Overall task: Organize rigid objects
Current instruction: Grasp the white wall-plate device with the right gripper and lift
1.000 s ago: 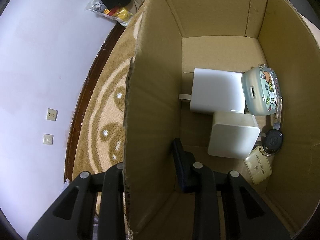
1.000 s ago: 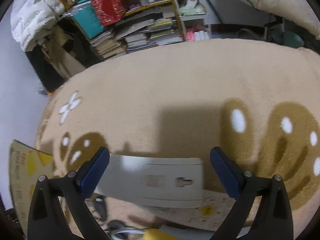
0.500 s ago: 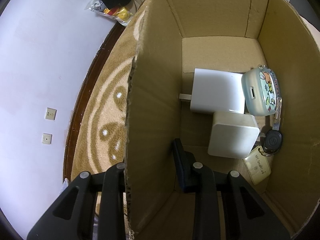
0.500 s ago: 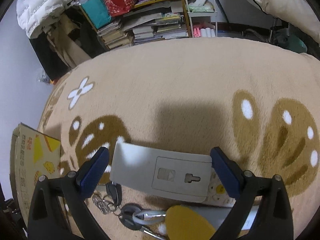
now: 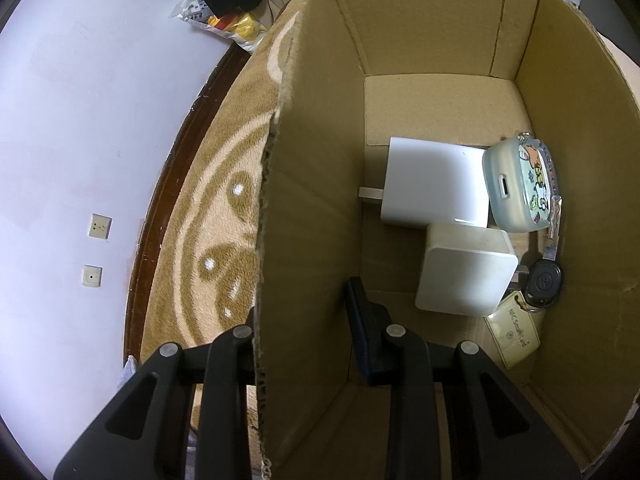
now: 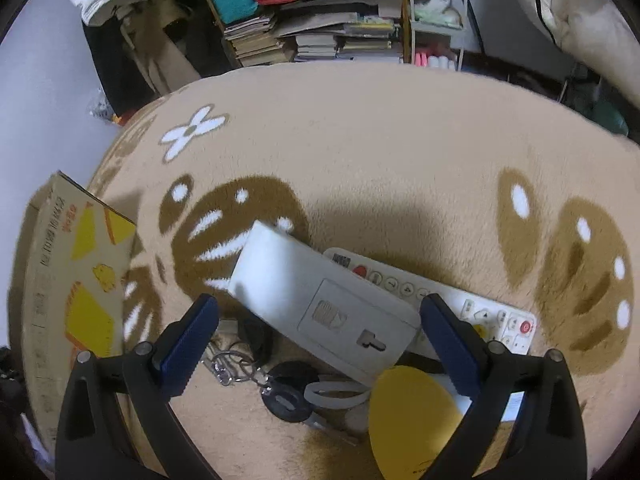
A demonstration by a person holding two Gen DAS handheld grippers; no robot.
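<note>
White plastic box lies between open jaws

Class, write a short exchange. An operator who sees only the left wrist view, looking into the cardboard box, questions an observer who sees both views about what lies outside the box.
Operator: My left gripper is shut on the wall of the cardboard box. Is the right gripper holding anything?
Observer: No. The right gripper is open above the rug, with nothing pressed between its fingers.
Operator: What lies under it?
Observer: A flat white panel, resting partly on top of a white remote control.
</note>
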